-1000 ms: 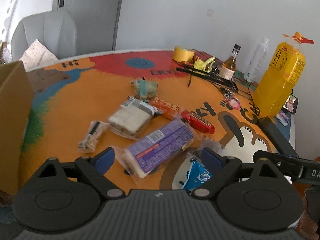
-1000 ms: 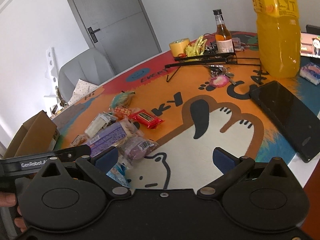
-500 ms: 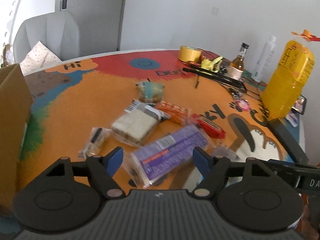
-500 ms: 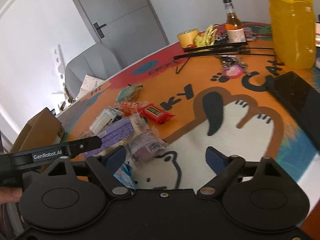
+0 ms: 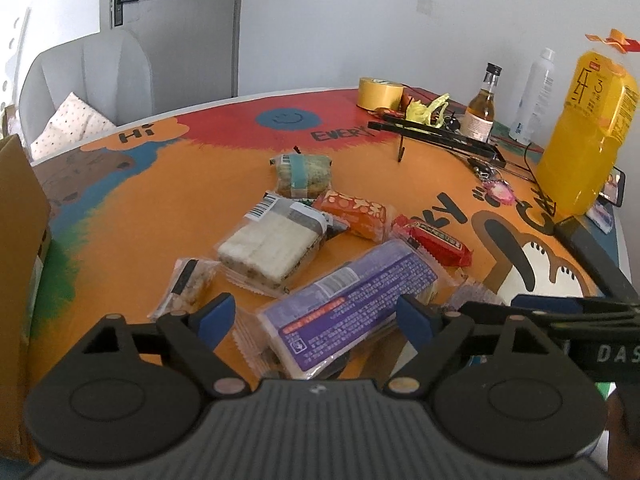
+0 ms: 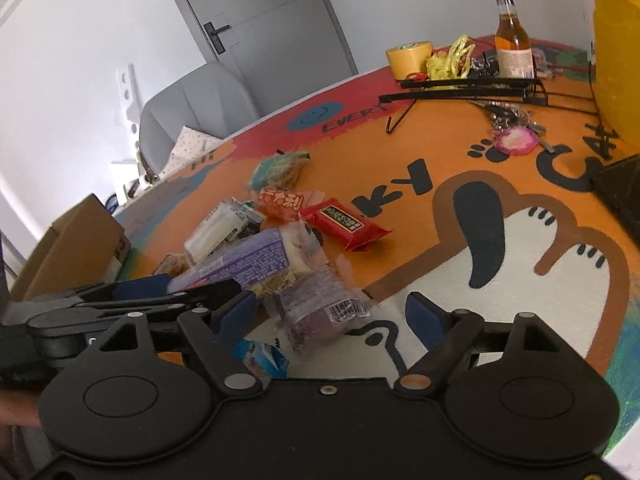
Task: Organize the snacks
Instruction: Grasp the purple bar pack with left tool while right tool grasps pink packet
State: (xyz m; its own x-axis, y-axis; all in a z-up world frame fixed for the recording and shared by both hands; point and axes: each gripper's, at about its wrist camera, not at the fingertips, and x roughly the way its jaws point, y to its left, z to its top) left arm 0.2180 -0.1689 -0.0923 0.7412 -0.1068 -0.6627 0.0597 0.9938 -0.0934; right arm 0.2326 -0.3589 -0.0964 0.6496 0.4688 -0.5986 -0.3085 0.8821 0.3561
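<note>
The left gripper [image 5: 316, 316] has its fingers spread on either side of the long purple snack pack [image 5: 348, 304], which lies flat on the painted counter [image 5: 200, 184] among the other snacks. The right gripper [image 6: 330, 314] has its fingers spread around a clear-wrapped purple snack [image 6: 320, 308], not pinching it. A cardboard box [image 6: 76, 240] stands at the counter's left edge.

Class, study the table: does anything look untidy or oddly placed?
Yes. The snacks lie in a loose heap: the purple packet overlaps its neighbours, and the red bar sits askew. Keys lie loose nearby.
</note>
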